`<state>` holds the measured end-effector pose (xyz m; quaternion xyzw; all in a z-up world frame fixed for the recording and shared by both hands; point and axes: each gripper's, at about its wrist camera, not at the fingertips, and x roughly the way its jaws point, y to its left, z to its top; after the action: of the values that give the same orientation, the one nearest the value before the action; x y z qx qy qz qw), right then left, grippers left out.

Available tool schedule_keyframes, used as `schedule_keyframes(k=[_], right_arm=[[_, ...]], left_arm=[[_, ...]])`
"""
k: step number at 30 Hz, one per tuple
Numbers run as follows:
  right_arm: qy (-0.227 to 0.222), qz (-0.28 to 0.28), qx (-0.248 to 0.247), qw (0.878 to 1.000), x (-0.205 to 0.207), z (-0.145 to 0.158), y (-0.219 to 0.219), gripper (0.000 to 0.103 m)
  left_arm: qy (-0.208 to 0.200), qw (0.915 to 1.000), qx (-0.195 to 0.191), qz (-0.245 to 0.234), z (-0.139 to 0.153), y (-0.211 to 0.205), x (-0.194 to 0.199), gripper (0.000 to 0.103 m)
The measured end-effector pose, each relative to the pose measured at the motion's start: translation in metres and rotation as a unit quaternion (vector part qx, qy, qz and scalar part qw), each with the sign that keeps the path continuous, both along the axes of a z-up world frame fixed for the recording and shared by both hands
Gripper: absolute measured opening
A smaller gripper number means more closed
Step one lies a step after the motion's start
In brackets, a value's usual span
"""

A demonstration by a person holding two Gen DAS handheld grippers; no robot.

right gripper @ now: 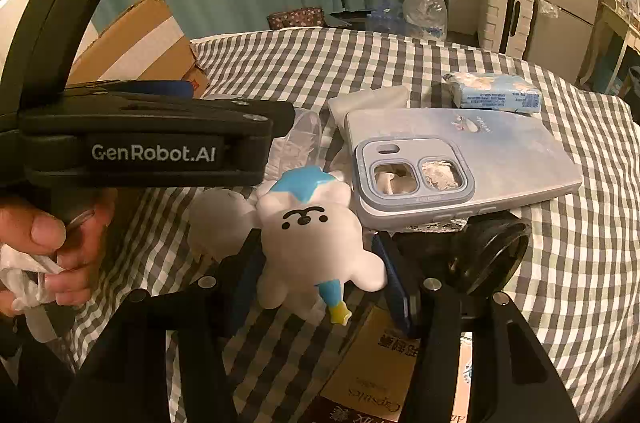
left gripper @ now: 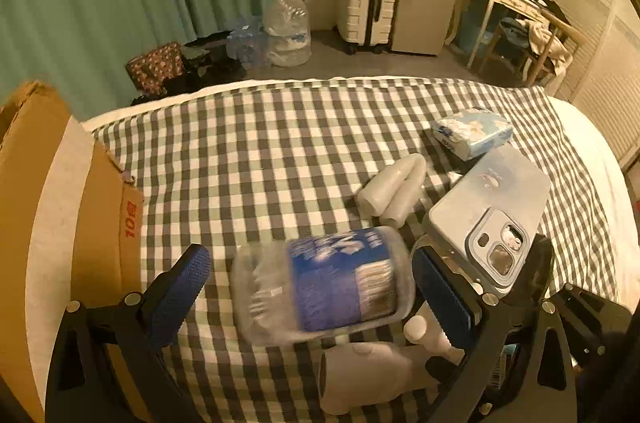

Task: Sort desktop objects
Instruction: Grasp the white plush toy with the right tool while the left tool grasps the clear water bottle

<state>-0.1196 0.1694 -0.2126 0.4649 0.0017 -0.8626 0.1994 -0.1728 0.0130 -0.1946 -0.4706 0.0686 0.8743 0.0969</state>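
Straddling: left gripper (left gripper: 312, 287) has its blue pads on either side of a clear plastic jar (left gripper: 324, 283) with a blue label, lying on its side on the checked cloth (left gripper: 260, 151).
Left jaws: spread wide; the right-hand pad sits just at the jar's end, the left-hand pad (left gripper: 180, 295) stands clear of it, so nothing is clamped.
Right gripper (right gripper: 316, 275): jaws about half apart, flanking a white plush toy (right gripper: 312, 243) with a blue star on its head.
Right contact: both pads lie close against the toy's sides; whether they press on it cannot be told.
Phone case (right gripper: 472, 163): pale blue, camera cut-outs up, lying just beyond the toy and beside the jar.
Tissue pack (left gripper: 472, 131): blue and white, farther back on the cloth.
White tubes (left gripper: 396, 191): two, lying between jar and tissue pack.
Cardboard box (left gripper: 60, 223): at the cloth's left edge.
Hand (right gripper: 52, 247): on the left gripper's handle, with crumpled white material in its fingers.
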Motion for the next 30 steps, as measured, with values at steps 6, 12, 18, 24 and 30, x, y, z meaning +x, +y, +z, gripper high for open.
schedule_keyframes(k=[6,12,18,24,30], right_arm=[[0.021,-0.009,0.016,1.0,0.001,0.014,0.006,0.054],[0.029,-0.019,0.018,0.999,0.001,0.018,0.017,0.054],[0.046,-0.033,0.016,0.998,0.002,0.029,0.024,0.054],[0.066,-0.043,0.017,0.997,0.005,0.042,0.029,0.053],[0.08,-0.066,0.012,0.995,0.009,0.054,0.041,0.052]], left_arm=[[-0.017,0.9984,-0.054,-0.005,-0.016,0.017,-0.001,0.103],[-0.053,0.9981,-0.016,0.029,-0.02,-0.003,-0.005,0.094],[-0.042,0.9986,-0.019,0.025,-0.013,-0.003,0.002,0.094],[-0.013,0.9997,-0.012,0.015,0.012,0.001,0.004,0.094],[0.023,0.9997,-0.002,0.008,0.043,0.005,0.016,0.094]])
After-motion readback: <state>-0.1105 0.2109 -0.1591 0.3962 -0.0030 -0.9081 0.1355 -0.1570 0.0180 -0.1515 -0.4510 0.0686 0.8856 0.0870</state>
